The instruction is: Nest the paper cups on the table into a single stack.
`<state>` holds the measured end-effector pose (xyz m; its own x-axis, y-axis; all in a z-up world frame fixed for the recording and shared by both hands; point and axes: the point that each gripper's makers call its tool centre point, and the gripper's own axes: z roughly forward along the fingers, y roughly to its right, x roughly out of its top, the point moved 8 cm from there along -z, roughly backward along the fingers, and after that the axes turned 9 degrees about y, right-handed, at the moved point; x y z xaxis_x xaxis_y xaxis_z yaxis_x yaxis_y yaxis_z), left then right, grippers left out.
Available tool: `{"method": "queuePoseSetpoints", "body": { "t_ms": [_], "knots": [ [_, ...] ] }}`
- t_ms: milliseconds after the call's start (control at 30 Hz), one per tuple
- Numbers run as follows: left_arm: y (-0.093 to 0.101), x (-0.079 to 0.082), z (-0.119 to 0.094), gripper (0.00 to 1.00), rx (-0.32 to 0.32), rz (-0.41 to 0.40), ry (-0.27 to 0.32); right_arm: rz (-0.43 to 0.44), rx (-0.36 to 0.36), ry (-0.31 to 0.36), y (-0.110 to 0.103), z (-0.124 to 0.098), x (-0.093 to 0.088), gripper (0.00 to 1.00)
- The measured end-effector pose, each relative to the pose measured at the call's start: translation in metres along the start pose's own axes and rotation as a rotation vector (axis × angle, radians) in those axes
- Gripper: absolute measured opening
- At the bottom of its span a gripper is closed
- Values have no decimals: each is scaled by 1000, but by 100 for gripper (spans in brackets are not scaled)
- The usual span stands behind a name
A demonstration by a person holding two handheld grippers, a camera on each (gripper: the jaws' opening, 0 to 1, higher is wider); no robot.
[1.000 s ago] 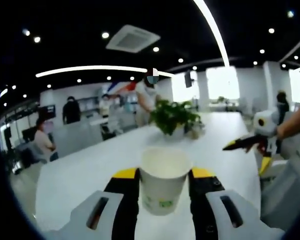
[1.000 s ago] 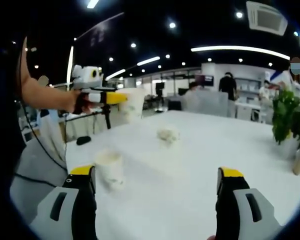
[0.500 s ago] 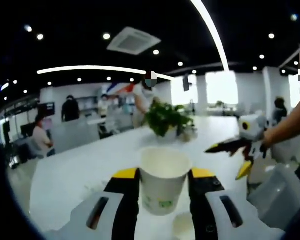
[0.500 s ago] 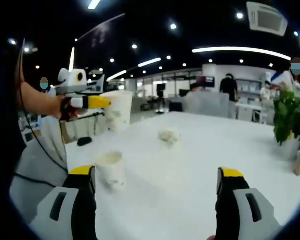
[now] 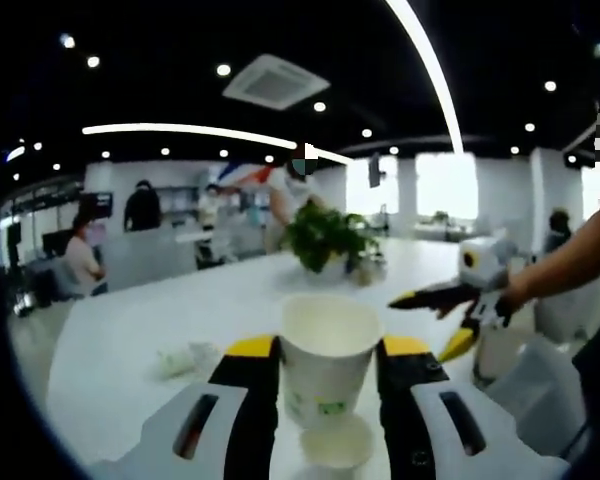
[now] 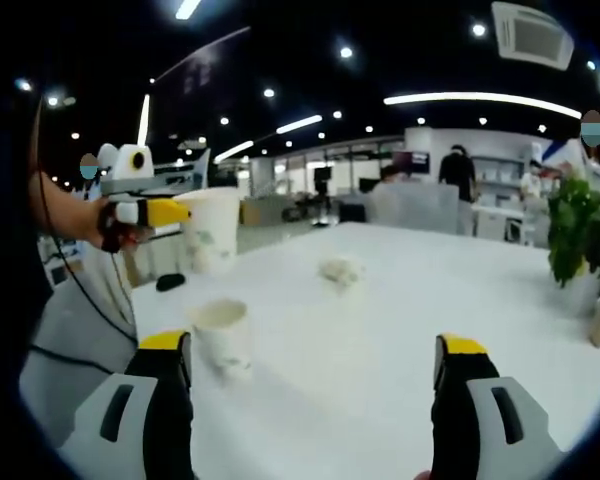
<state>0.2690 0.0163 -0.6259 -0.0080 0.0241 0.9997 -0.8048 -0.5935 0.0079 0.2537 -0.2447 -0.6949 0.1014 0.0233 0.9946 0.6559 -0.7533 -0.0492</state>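
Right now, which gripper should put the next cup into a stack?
Probably the left gripper: it already holds a paper cup above the upright cup on the table. The right gripper is open and empty.

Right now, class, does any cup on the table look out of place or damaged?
Yes. One paper cup lies crumpled on its side mid-table, while the upright cup stands intact near the table's edge. The left gripper holds a third cup.
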Motion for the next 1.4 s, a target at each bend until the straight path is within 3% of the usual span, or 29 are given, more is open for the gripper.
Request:
{"method": "queuePoseSetpoints", "body": {
  "t_ms": [700, 1400],
  "knots": [
    [9, -13, -3, 36, 18, -37, 9, 8, 1, -4, -3, -3, -4, 99],
    [9, -54, 0, 36, 15, -88, -32, 12, -4, -9, -2, -3, -5, 99]
  ]
}}
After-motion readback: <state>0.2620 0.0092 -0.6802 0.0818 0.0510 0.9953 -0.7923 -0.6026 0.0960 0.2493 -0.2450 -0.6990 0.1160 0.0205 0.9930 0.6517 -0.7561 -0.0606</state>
